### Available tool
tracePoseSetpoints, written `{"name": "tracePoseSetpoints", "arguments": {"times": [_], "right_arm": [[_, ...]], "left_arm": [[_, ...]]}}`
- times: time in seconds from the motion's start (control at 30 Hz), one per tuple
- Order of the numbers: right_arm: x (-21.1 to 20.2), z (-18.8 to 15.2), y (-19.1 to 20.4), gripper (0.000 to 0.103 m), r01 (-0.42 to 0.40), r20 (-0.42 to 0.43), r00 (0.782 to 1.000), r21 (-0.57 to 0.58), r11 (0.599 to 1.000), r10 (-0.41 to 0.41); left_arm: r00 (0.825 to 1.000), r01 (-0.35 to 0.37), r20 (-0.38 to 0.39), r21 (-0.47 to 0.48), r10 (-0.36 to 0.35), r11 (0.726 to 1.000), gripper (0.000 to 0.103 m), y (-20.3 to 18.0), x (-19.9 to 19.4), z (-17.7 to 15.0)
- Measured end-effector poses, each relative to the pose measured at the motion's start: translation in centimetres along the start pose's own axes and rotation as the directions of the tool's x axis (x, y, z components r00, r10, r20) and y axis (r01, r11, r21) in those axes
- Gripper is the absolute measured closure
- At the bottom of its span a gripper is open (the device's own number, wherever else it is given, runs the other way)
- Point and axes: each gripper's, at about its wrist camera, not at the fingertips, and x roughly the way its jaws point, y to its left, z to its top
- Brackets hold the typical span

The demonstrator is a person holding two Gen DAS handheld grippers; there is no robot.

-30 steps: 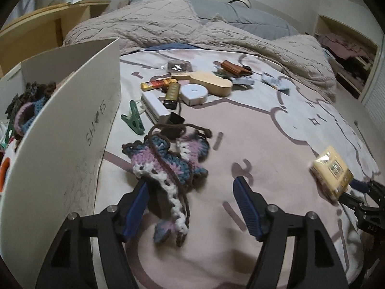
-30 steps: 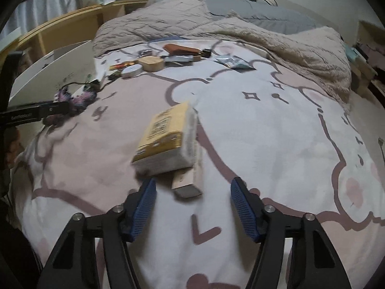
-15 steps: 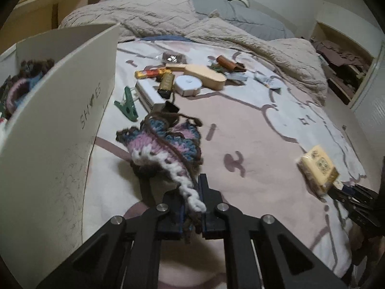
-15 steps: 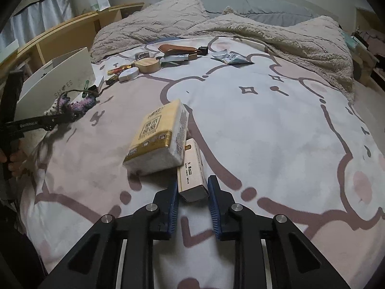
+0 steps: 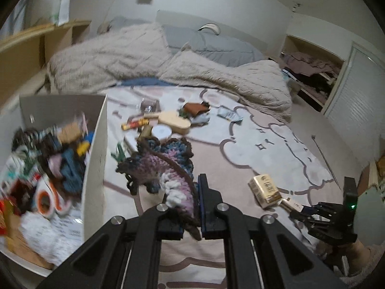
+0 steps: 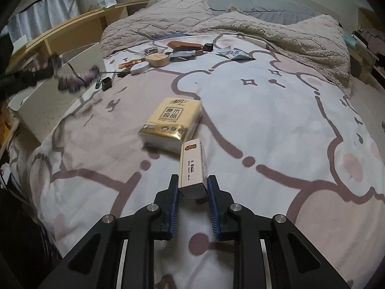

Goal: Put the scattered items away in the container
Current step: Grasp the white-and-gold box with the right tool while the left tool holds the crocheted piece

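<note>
The task is partly done. The white box (image 5: 96,159), the container, stands at the left side of the bed (image 6: 264,110) and already holds a mixed pile: yarn pieces, a roll of tape, some coloured small things, blurred in the left wrist view.

The left claw (image 5: 190,207) is clamped on the crochet piece (image 5: 163,166), a purple, blue and white knitted thing with a brown cord. The piece hangs in the air just beside the box wall, at about 3 o'clock from it, not yet over the opening. I judge this item is on its way into the box.

The right claw (image 6: 192,190) is closed on the end of a small cream carton (image 6: 192,166), a long narrow box with printed text. The carton seems a little lifted at its near end, but I cannot tell if its far end is free. It lies just beside the yellow tissue pack (image 6: 172,120), at about 5 o'clock from it, and may touch its corner.

Much is left. The tissue pack is untouched in the middle of the bed. At 12 o'clock from it, near the beige blanket (image 6: 216,14), a cluster waits: a round wooden box (image 6: 157,60), a white tape measure (image 6: 139,68), a brown case (image 6: 185,45), a foil packet (image 6: 234,54), a black clip (image 6: 106,83) and some smaller things.
</note>
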Motion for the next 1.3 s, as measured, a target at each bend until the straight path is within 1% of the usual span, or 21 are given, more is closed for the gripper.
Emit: {"name": "tracePoseSetpoints", "arguments": {"times": [0.13,0.2,0.3,0.43,0.6,0.63,0.73,0.8,0.87,0.93,1.1,1.2,1.3], "right_arm": [[-0.7,-0.4,0.4,0.080,-0.001,0.011,1.000,-0.003,1.000,0.001],[-1.0,-0.6,0.6,0.080,-0.001,0.014,1.000,-0.004,1.000,0.001],[-1.2,-0.9,0.7,0.080,-0.005,0.013,1.000,0.003,1.000,0.005],[-1.2,-1.3,1.0,0.080,-0.013,0.004,1.000,0.010,1.000,0.013],[-1.5,-1.5,2.0,0.080,-0.042,0.006,0.999,-0.005,0.999,0.042],[-1.5,-1.5,2.2,0.080,-0.054,0.006,0.998,-0.006,0.998,0.055],[-1.7,-1.4,3.2,0.080,-0.128,0.001,0.992,-0.008,0.992,0.128],[-1.8,-1.4,4.1,0.080,-0.148,0.000,0.989,-0.026,0.989,0.148],[-1.8,-1.3,5.0,0.080,-0.170,-0.005,0.985,-0.042,0.984,0.170],[-1.6,-1.2,5.6,0.080,-0.196,-0.022,0.981,-0.050,0.979,0.195],[-1.2,-1.4,6.8,0.080,-0.221,-0.050,0.975,-0.054,0.974,0.218],[-1.0,-1.5,7.2,0.080,-0.209,-0.060,0.977,-0.069,0.975,0.206],[-0.6,-1.6,7.3,0.080,-0.186,-0.073,0.981,-0.066,0.980,0.181]], "left_arm": [[1.000,0.002,0.007,0.068,-0.003,0.998,0.094,-1.5,-2.4,1.9],[1.000,-0.010,0.024,0.114,0.007,0.993,0.094,-2.3,-3.9,2.8],[0.999,-0.007,0.046,0.147,0.001,0.989,0.094,-3.0,-5.9,3.7],[0.996,-0.035,0.089,0.206,0.017,0.978,0.094,-4.4,-8.6,4.0],[0.996,-0.034,0.091,0.217,0.014,0.976,0.094,-5.0,-11.3,3.3],[0.996,-0.025,0.087,0.215,0.007,0.976,0.094,-5.1,-11.7,3.1],[0.997,0.005,0.072,0.211,-0.020,0.977,0.094,-5.4,-12.5,2.3],[0.997,0.042,0.055,0.200,-0.054,0.979,0.094,-5.6,-12.8,1.9],[0.995,0.087,0.029,0.189,-0.094,0.978,0.094,-5.8,-12.6,1.5],[0.993,0.118,-0.004,0.180,-0.119,0.977,0.094,-6.0,-11.8,1.1],[0.984,0.153,-0.111,0.161,-0.137,0.975,0.094,-6.1,-7.9,0.0],[0.978,0.151,-0.173,0.177,-0.120,0.973,0.094,-6.2,-5.0,-0.9],[0.967,0.115,-0.247,0.228,-0.056,0.967,0.094,-6.5,-1.8,-1.6]]}}
